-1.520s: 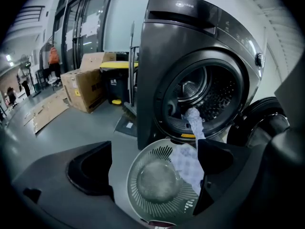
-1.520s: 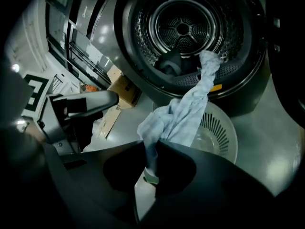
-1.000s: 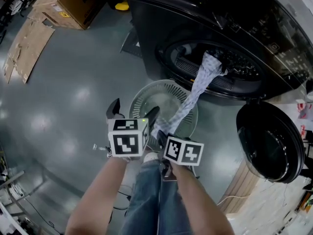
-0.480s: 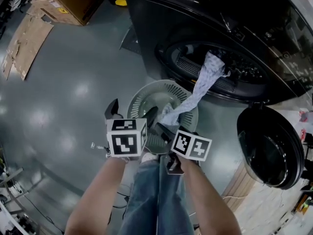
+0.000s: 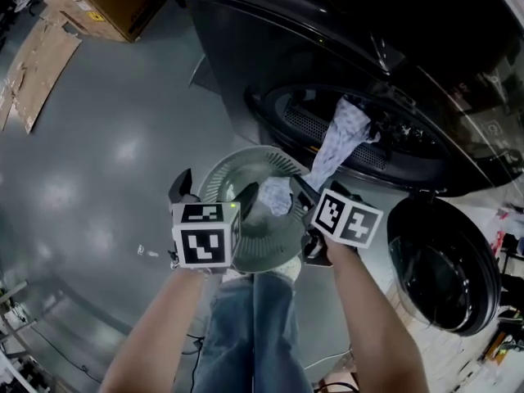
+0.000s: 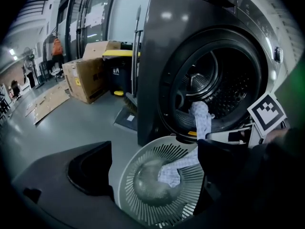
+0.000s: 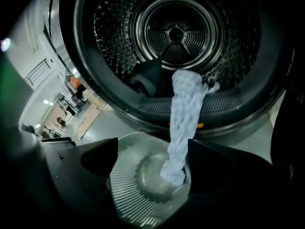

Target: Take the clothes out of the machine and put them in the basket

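My right gripper (image 7: 152,159) has just sprung its jaws wide and grips nothing. The pale speckled cloth garment (image 7: 183,109) hangs just beyond its fingers, with its tail in the round grey slatted basket (image 7: 125,190) and its length running up into the dark washer drum (image 7: 176,32). The left gripper (image 6: 155,159) gapes empty, farther off.

The machine (image 5: 270,56) stood just behind the basket (image 5: 219,178). A cloth (image 5: 332,146) hung from the machine down into the basket. The door (image 5: 442,264) lay to the basket's right, a box (image 5: 131,2) well behind its left.
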The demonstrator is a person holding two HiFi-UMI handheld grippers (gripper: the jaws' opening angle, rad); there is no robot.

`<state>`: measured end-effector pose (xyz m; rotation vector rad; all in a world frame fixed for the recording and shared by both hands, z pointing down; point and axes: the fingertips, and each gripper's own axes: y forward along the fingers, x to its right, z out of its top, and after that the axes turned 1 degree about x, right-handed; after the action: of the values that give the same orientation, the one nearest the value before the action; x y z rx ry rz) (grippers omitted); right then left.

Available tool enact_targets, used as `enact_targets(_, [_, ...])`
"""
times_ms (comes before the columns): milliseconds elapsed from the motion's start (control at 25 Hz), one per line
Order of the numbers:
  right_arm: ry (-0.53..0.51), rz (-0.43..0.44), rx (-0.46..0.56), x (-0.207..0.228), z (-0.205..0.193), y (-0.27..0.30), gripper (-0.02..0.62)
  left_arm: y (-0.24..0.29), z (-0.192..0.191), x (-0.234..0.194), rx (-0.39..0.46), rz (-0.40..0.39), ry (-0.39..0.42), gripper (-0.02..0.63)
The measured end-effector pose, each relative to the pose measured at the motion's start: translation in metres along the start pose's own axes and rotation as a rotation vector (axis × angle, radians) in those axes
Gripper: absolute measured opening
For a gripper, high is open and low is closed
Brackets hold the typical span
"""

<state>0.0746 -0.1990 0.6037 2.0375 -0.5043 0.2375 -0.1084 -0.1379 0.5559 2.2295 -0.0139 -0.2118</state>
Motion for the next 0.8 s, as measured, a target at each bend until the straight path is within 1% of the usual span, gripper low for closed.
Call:
enact_targets(160, [-0.073, -0.081, 0.097, 0.028, 0.038, 0.005, 0.453, 0.01, 0.004, 0.007, 0.005, -0.004, 0.009, 0.566])
enact_targets(280, [-0.135, -0.124, 0.136, 0.046, 0.063, 0.013, 0.453, 0.019, 0.005, 0.01, 0.005, -0.003, 0.02, 0.566])
enact_targets(360, [-0.199, -0.159, 0.139, 0.057, 0.078, 0.019, 0.453, 0.024, 0.005, 0.012, 0.003, 0.0, 0.027, 0.566])
enact_targets(480, [-0.328, -0.226, 0.148, 0.072, 0.102, 0.025, 0.453, 0.029, 0.005, 0.016, -0.003, 0.005, 0.035, 0.566])
enact_targets(560, [-0.396, -0.248, 0.157, 0.079, 0.114, 0.03, 0.453, 0.034, 0.005, 0.017, -0.006, 0.012, 0.043, 0.566])
enact_targets(680, [-0.443, -0.251, 0.124, 0.087, 0.119, 0.046, 0.453, 0.045, 0.011, 0.019, -0.007, 0.016, 0.047, 0.566])
enact_targets(800, [-0.445, -0.271, 0.079, 0.099, 0.117, 0.063, 0.453, 0.054, 0.018, 0.024, -0.01, 0.012, 0.047, 0.566])
